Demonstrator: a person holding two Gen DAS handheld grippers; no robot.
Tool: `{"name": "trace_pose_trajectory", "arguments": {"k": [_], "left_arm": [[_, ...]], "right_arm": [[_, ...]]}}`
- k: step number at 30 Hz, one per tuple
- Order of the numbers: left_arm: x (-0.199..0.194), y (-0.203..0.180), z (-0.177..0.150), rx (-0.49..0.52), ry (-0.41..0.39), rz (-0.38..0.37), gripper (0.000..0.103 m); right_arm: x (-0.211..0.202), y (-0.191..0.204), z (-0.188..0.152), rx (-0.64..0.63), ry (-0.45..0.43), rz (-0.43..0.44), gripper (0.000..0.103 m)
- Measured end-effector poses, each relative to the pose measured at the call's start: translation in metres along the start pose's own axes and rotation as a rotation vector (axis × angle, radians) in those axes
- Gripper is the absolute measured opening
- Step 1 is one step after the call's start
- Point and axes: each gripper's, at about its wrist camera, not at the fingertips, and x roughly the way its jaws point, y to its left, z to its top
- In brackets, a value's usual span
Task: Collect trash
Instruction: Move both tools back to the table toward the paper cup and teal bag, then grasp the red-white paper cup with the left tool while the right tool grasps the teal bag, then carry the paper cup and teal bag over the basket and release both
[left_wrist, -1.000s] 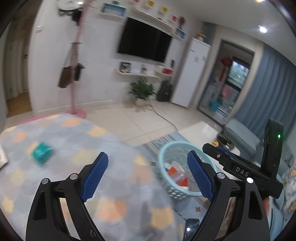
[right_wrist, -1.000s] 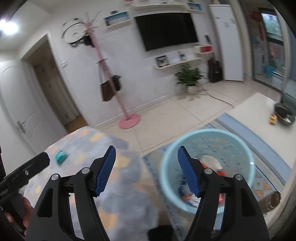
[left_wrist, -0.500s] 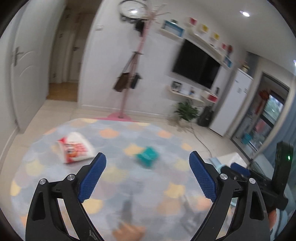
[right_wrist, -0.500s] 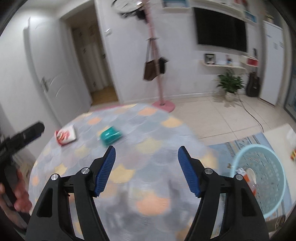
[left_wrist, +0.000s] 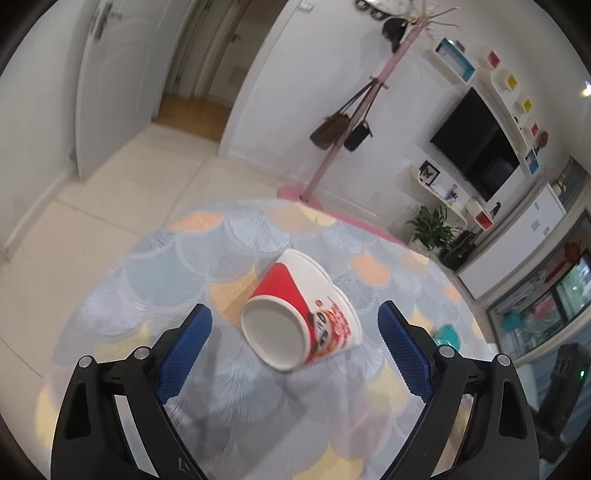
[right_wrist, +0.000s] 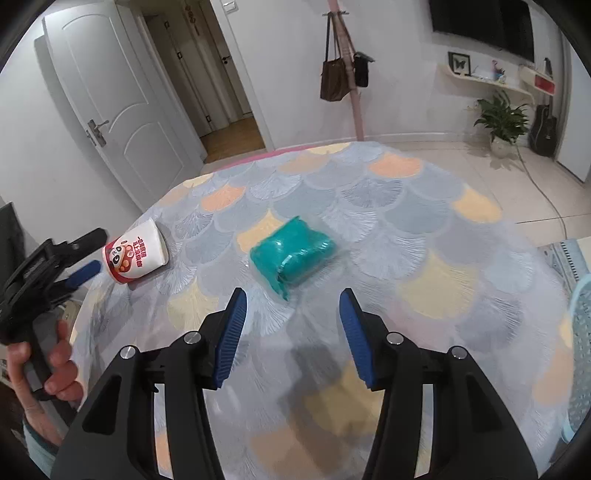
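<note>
In the left wrist view, the left tool (left_wrist: 294, 334) is spread wide and grasps nothing; its two blue ribbed pads flank one paper cup (left_wrist: 303, 319) lying on its side on the round surface (left_wrist: 155, 280), apart from both pads. The cup's white base faces the camera, its red-and-white printed wall tapers outward toward the far rim, and the rim points away. Only a sliver of the teal packet (left_wrist: 447, 333) shows here, at the right behind the right pad. The cloth on the surface bears a fan-scale pattern in grey, blue and pale orange. The right wrist view shows what the other hides: the whole teal packet (right_wrist: 293, 252), a soft, crinkled plastic bundle, lies near the middle of the surface (right_wrist: 424, 229), just beyond the right tool (right_wrist: 291, 319), which is also released and empty. The same cup (right_wrist: 135, 255) lies far to the left near the edge, its panda print visible, with the left tool (right_wrist: 83, 271) just beside it, held in a bare hand (right_wrist: 40, 365). At the right border one pale blue perforated basket (right_wrist: 580, 343) stands beside the surface.
</note>
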Motion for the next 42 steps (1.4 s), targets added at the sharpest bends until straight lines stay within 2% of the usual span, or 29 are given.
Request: {"name": "trace_pose_trajectory", "arguments": {"k": [4, 6, 8, 11, 20, 22, 23, 25, 30, 32, 36, 42], "left_arm": [[0.022, 0.001, -0.002, 0.002, 0.033, -0.008, 0.087], [0.024, -0.004, -0.006, 0.038, 0.017, 0.029, 0.081], [0.024, -0.012, -0.010, 0.083, 0.026, 0.035, 0.066], [0.021, -0.017, -0.014, 0.125, 0.020, 0.054, 0.065], [0.001, -0.032, -0.026, 0.191, -0.078, 0.045, 0.056], [-0.001, -0.036, -0.027, 0.208, -0.086, 0.047, 0.056], [-0.001, -0.037, -0.027, 0.215, -0.087, 0.046, 0.056], [-0.002, -0.042, -0.028, 0.236, -0.095, 0.049, 0.055], [-0.011, -0.053, -0.036, 0.288, -0.151, 0.044, 0.055], [-0.016, -0.060, -0.040, 0.318, -0.173, 0.026, 0.055], [-0.032, -0.079, -0.044, 0.344, -0.198, -0.027, 0.055], [-0.064, -0.127, -0.058, 0.416, -0.225, -0.118, 0.055]], "right_arm": [[0.019, 0.003, 0.005, -0.001, 0.035, -0.004, 0.050], [0.027, 0.002, 0.008, 0.013, 0.052, 0.008, 0.053], [0.031, 0.003, 0.011, 0.015, 0.047, 0.010, 0.055], [0.038, 0.006, 0.018, 0.022, 0.045, 0.007, 0.059], [0.058, 0.024, 0.036, 0.005, 0.015, -0.074, 0.059], [0.060, 0.031, 0.035, -0.028, 0.008, -0.124, 0.054], [0.061, 0.033, 0.035, -0.039, 0.006, -0.133, 0.044], [0.060, 0.033, 0.034, -0.050, 0.000, -0.130, 0.039], [0.039, 0.033, 0.028, -0.056, -0.092, -0.098, 0.038], [0.026, 0.033, 0.023, -0.060, -0.136, -0.090, 0.038], [0.001, 0.030, 0.010, -0.080, -0.167, -0.102, 0.037], [-0.077, -0.002, -0.006, -0.070, -0.277, -0.133, 0.037]]}}
